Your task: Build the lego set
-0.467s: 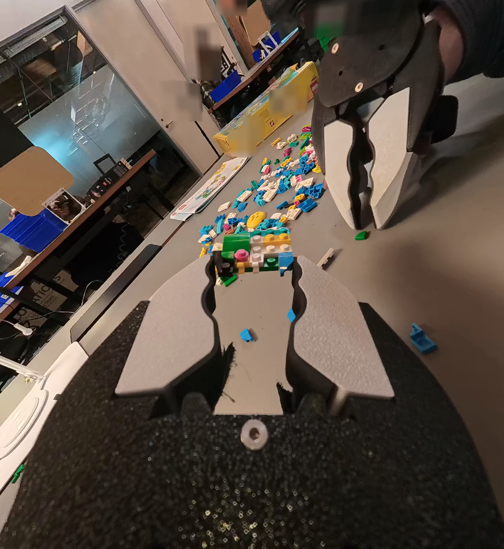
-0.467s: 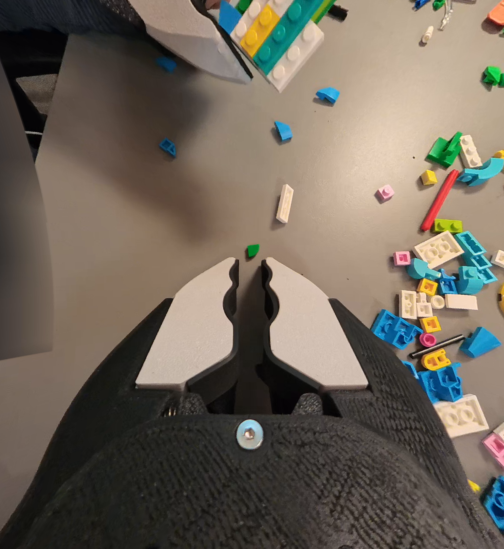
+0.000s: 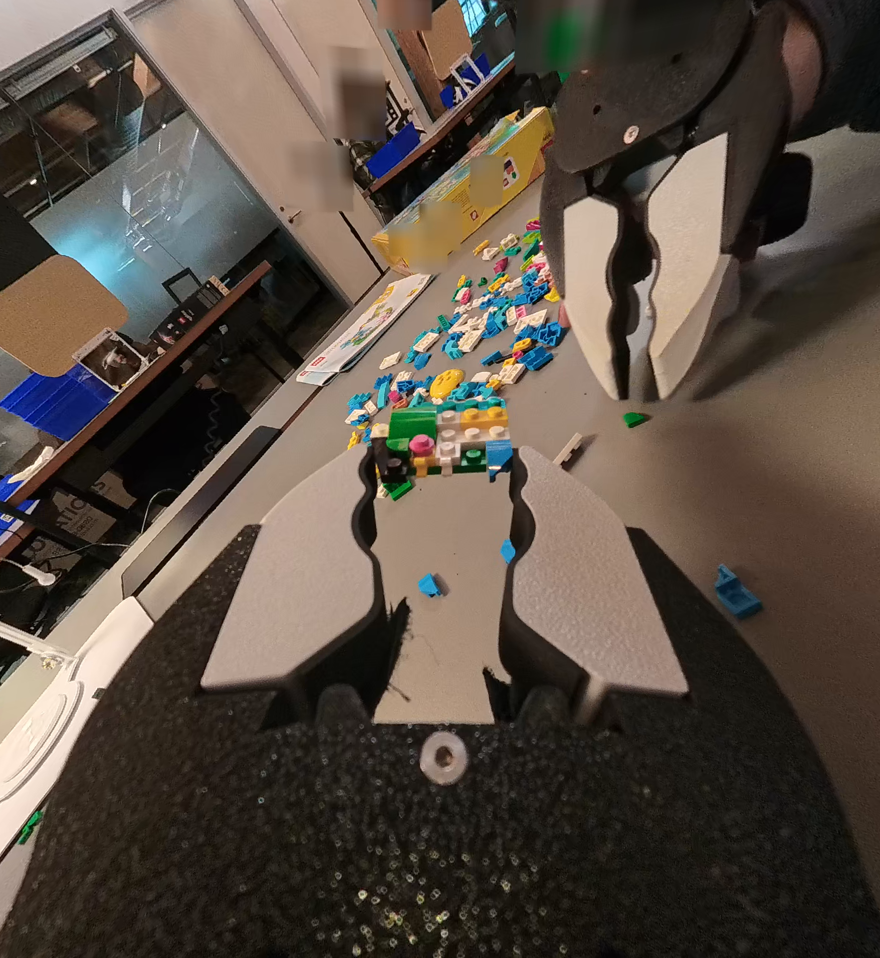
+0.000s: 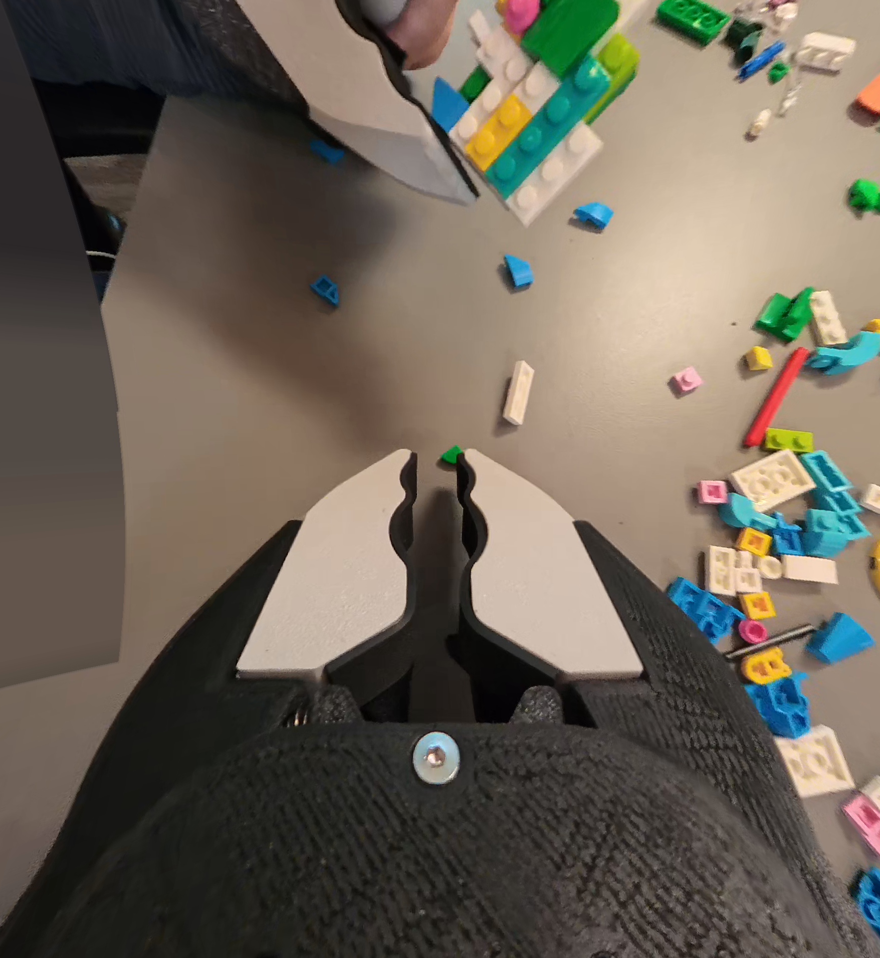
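Note:
My left gripper [image 3: 445,459] is shut on the partly built lego model [image 3: 448,435], a block of green, white, yellow, teal and blue bricks with a pink stud, held at the fingertips just over the grey table [image 3: 738,492]. The model also shows at the top of the right wrist view [image 4: 531,109], with a left finger [image 4: 375,103] against its side. My right gripper [image 4: 437,453] points down at the table, jaws a narrow gap apart and empty. A tiny green piece [image 4: 451,455] lies on the table right at its fingertips. In the left wrist view the right gripper [image 3: 635,394] stands just above that piece [image 3: 634,419].
A white flat bar [image 4: 518,392] and small blue slopes [image 4: 518,270] lie between the grippers. A spread of loose bricks [image 4: 790,518] covers the table to the right. A yellow box [image 3: 479,207] and an instruction booklet [image 3: 360,332] lie at the far end.
My right gripper has moved forward, so the green piece now sits level with its fingertips. My left gripper still holds the model, brought a little closer to the right gripper.

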The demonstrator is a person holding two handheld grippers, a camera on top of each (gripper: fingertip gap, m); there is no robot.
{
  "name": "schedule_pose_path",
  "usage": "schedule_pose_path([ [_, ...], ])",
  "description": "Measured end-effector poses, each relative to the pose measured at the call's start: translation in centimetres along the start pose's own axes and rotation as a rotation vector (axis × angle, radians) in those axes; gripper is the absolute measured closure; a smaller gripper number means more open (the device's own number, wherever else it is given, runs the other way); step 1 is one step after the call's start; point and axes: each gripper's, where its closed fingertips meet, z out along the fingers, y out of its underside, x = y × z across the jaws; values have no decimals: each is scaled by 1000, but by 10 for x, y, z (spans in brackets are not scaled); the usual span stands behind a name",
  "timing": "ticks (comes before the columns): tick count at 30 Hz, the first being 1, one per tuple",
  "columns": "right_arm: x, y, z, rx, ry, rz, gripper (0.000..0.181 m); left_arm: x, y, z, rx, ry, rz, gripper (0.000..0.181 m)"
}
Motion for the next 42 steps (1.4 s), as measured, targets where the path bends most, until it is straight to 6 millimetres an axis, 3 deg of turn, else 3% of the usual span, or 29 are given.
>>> schedule_pose_path([
  [1, 2, 0, 0, 7, 12, -3, 168, 0, 0, 0, 1, 0, 0, 132],
  [33, 2, 0, 5, 50, -29, -3, 168, 2, -1, 1, 8, 13, -15, 132],
  [42, -1, 6, -1, 23, -50, 2, 170, 2, -1, 1, 8, 18, -13, 132],
])
